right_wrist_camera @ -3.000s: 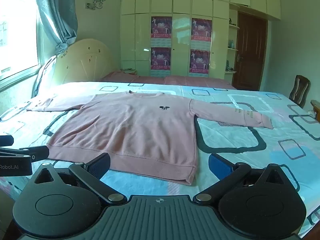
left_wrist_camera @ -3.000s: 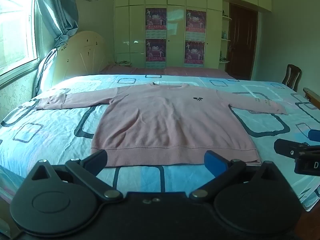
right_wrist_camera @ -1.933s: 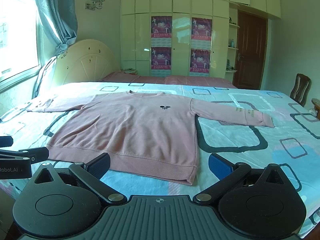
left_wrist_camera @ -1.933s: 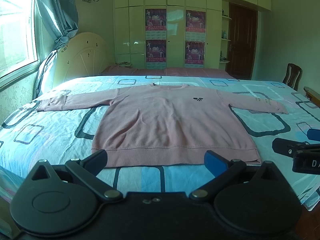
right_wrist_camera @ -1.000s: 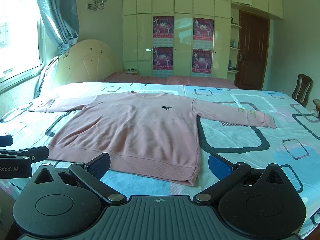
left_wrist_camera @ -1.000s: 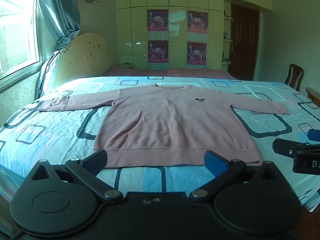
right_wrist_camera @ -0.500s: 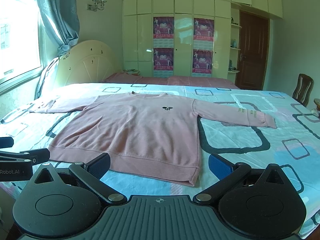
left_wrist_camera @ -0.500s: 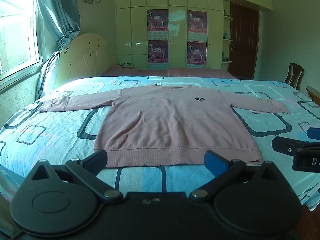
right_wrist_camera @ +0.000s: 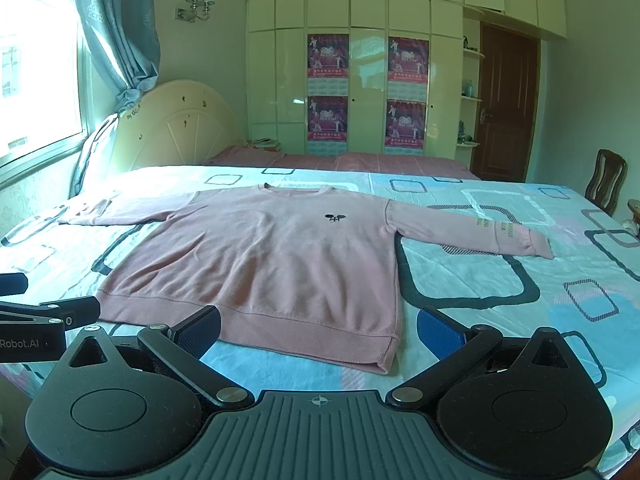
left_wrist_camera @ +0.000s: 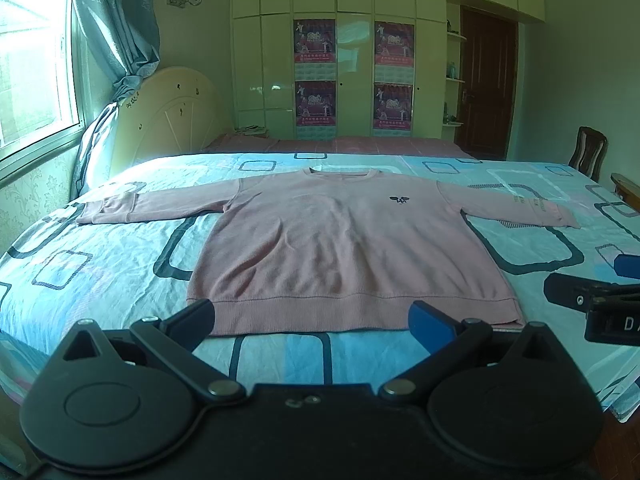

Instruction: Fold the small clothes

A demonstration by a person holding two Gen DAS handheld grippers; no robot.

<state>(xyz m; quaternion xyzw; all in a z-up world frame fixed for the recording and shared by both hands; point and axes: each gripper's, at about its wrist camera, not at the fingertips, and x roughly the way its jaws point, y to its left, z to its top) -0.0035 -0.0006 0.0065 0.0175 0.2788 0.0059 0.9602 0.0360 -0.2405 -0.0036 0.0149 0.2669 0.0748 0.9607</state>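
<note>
Pink sweater (left_wrist_camera: 344,248) flat, beyond spread jaws

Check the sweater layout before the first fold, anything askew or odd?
Nothing much stands out. The pink sweater lies flat, front up, on the bedsheet, both sleeves spread out. Only quirk: the hem corner nearest the right gripper looks slightly curled. Both it and the left gripper are open, holding nothing.

The sweater (left_wrist_camera: 344,248) is plain dusty pink with a tiny dark logo (right_wrist_camera: 333,218) on the chest. The bedsheet (right_wrist_camera: 520,312) under it is light blue and white with dark rounded-square outlines. Far wall has cream wardrobe doors (right_wrist_camera: 360,80) with purple-pink posters (right_wrist_camera: 328,58), teal curtain (left_wrist_camera: 116,24) on the left, dark brown door (right_wrist_camera: 506,104) on the right.
</note>
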